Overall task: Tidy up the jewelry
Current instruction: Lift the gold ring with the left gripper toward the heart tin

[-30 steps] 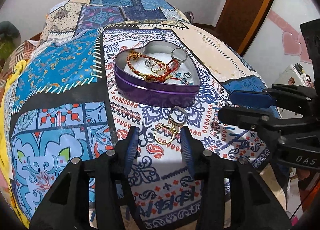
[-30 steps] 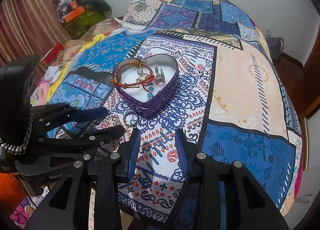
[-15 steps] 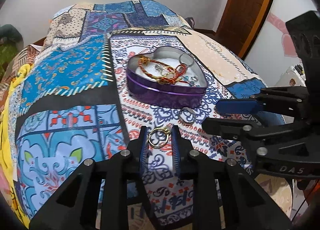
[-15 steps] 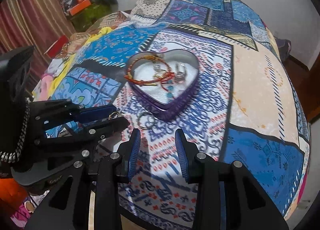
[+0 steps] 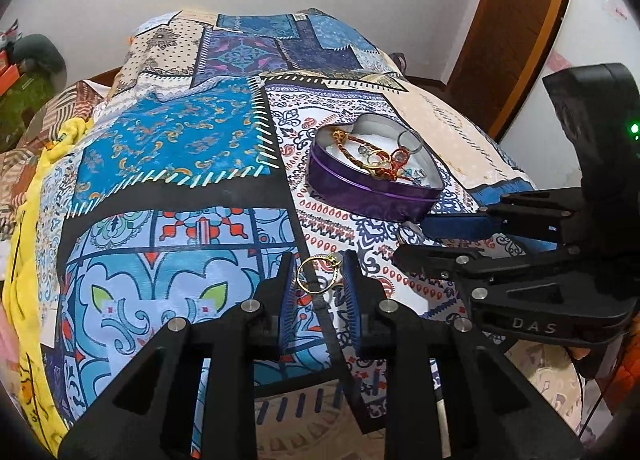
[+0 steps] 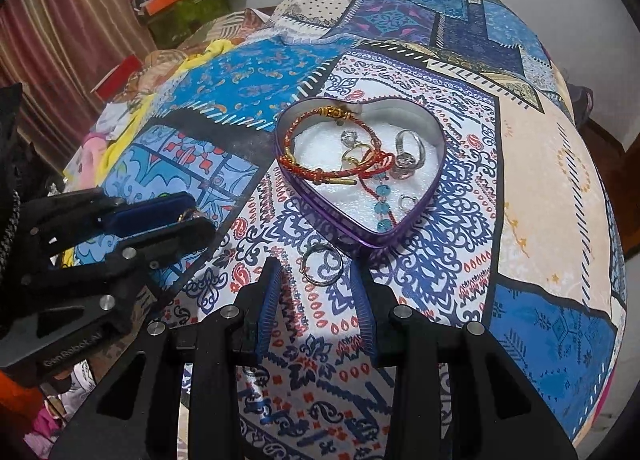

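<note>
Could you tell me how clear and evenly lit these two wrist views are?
Left wrist: fisheye bends the bedspread into a dome, corners vignetted black, gold ring sharp. Right wrist: same curvature, heart-shaped tin and silver ring crisp, soft even light.

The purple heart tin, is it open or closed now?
Open. The purple heart tin has no lid on it; its white lining, a red bracelet and several rings show inside from above.
</note>
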